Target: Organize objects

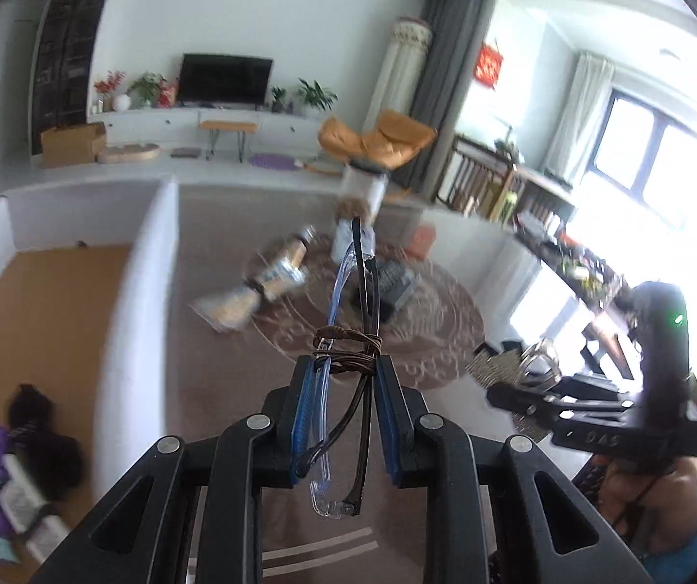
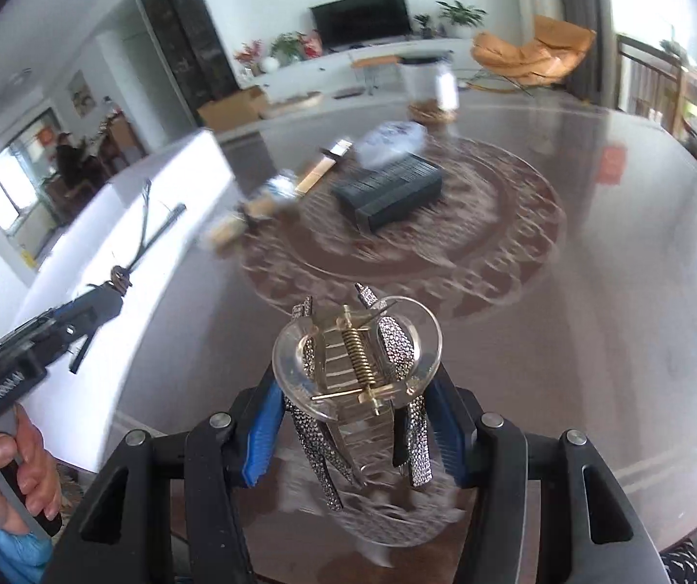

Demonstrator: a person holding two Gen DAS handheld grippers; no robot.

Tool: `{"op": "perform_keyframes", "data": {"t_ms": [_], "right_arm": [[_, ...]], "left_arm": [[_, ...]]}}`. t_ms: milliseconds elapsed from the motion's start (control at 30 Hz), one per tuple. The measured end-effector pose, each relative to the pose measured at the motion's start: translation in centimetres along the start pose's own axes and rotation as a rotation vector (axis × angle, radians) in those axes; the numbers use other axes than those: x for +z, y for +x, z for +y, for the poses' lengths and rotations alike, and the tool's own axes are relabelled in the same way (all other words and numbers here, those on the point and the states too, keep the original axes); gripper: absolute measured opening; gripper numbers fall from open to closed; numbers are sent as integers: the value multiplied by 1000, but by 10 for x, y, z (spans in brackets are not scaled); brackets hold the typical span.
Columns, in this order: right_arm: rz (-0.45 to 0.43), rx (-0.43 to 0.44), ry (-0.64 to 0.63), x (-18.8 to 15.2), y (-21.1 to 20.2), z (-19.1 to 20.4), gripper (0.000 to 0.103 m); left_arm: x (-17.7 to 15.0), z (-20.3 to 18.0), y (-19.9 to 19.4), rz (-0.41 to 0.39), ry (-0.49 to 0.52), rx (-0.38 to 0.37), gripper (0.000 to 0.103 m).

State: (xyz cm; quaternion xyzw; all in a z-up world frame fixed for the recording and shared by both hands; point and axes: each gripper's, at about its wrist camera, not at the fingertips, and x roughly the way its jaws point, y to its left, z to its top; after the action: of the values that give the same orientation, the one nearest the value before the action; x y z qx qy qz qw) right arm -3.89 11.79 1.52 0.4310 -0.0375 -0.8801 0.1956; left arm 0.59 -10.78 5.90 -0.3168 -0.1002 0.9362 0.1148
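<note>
Both loads are up off the table [image 2: 591, 292]: our left gripper [image 1: 343, 379] is pinched nearly closed on a bundle of glasses [image 1: 348, 340] bound with brown wire, and our right gripper [image 2: 355, 389] is clamped on a clear rhinestone hair claw [image 2: 358, 355]. To do this carry well, we judge we should keep both squeezes steady and the wrists level, since the glasses hang loosely. The white divided bin [image 1: 153, 253] at left looks the likely drop, so we would sort each into its own compartment.

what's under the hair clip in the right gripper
The hair clip hangs clear above the brown table; a blurred rim shows just beneath it. The surface directly under it is hidden by the clip and right gripper.
</note>
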Motion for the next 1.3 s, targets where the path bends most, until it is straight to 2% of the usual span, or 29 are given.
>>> {"op": "perform_keyframes", "data": {"t_ms": [67, 167, 233, 300, 367, 467, 500, 533, 567, 600, 633, 667, 733, 767, 867, 933, 1000, 1067, 1167, 1233, 1300], "right_arm": [[-15, 50, -47, 14, -2, 30, 55], [-33, 151, -133, 40, 1, 86, 55], [-38, 232, -193, 59, 7, 131, 55], [-34, 302, -263, 75, 16, 179, 55], [-17, 341, -321, 83, 27, 217, 55], [32, 368, -414, 87, 56, 276, 55], [72, 380, -438, 86, 72, 296, 55], [112, 381, -453, 83, 86, 309, 56], [160, 377, -469, 81, 101, 321, 57], [220, 367, -487, 76, 118, 332, 60], [252, 353, -501, 72, 128, 338, 62], [266, 333, -512, 69, 134, 341, 65], [259, 302, -522, 64, 136, 338, 70], [248, 307, -514, 63, 132, 333, 76], [176, 302, -459, 67, 112, 308, 87], [116, 298, -412, 71, 97, 280, 87], [57, 275, -363, 75, 83, 252, 93], [-2, 231, -291, 72, 67, 210, 97], [-60, 121, -158, 55, 54, 138, 98], [-65, -29, -75, 29, 54, 78, 98], [-22, -170, -21, 14, 62, 29, 98]], "left_arm": [[14, 22, -30, -53, -20, 46, 24], [26, 64, -63, -87, -83, 125, 24], [26, 101, -81, -98, -123, 218, 24], [20, 130, -90, -81, -153, 312, 24], [7, 166, -93, -22, -222, 385, 25], [-16, 210, -93, 71, -378, 490, 28], [-23, 221, -91, 114, -421, 506, 34], [-31, 232, -86, 178, -463, 512, 49], [-36, 238, -82, 211, -483, 517, 60], [-39, 240, -80, 234, -491, 523, 78], [-42, 240, -78, 245, -487, 527, 82], [-42, 239, -77, 246, -478, 526, 82], [-42, 236, -75, 242, -461, 523, 83], [-42, 235, -76, 234, -462, 524, 83], [-38, 226, -73, 197, -467, 513, 83], [-28, 212, -71, 161, -448, 511, 83], [-21, 194, -69, 132, -405, 491, 83], [-12, 168, -64, 101, -350, 440, 83], [-1, 123, -56, 73, -265, 349, 83], [8, 80, -45, 63, -190, 255, 83], [16, 42, -31, 73, -123, 158, 83]]}}
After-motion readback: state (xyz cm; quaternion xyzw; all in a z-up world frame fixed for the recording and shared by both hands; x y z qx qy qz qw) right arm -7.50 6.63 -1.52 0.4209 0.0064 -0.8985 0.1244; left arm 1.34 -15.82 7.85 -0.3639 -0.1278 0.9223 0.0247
